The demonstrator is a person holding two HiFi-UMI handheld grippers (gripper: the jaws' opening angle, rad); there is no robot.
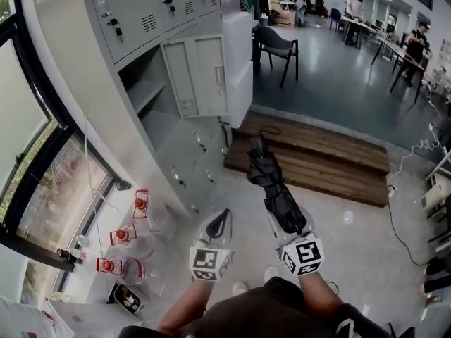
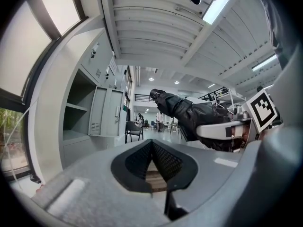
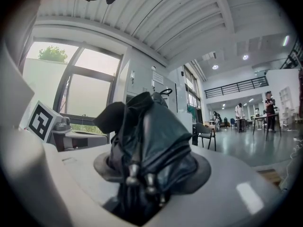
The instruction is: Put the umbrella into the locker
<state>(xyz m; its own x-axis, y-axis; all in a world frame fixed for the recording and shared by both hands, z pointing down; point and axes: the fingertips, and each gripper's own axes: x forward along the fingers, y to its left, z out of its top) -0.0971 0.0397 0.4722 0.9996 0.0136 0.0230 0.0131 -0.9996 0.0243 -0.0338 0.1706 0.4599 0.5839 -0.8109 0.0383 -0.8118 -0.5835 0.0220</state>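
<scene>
A folded black umbrella (image 1: 271,182) sticks out forward from my right gripper (image 1: 285,220), which is shut on its lower end; its folds fill the right gripper view (image 3: 149,141) between the jaws (image 3: 151,174). My left gripper (image 1: 220,222) is beside it on the left, shut with nothing in it, its fingertips meeting (image 2: 151,143). The grey locker bank (image 1: 141,13) stands ahead on the left. One compartment (image 1: 144,94) is open with a shelf inside, its door (image 1: 197,76) swung outward. From the left gripper view the open compartment (image 2: 75,117) lies left and the umbrella (image 2: 189,112) right.
A low wooden platform (image 1: 317,153) lies ahead on the floor. Red-topped lanterns (image 1: 123,234) and clutter sit by the window at the left. A dark chair (image 1: 276,44) stands beyond the lockers. People work at tables (image 1: 394,44) far back. A cable (image 1: 398,224) runs along the right.
</scene>
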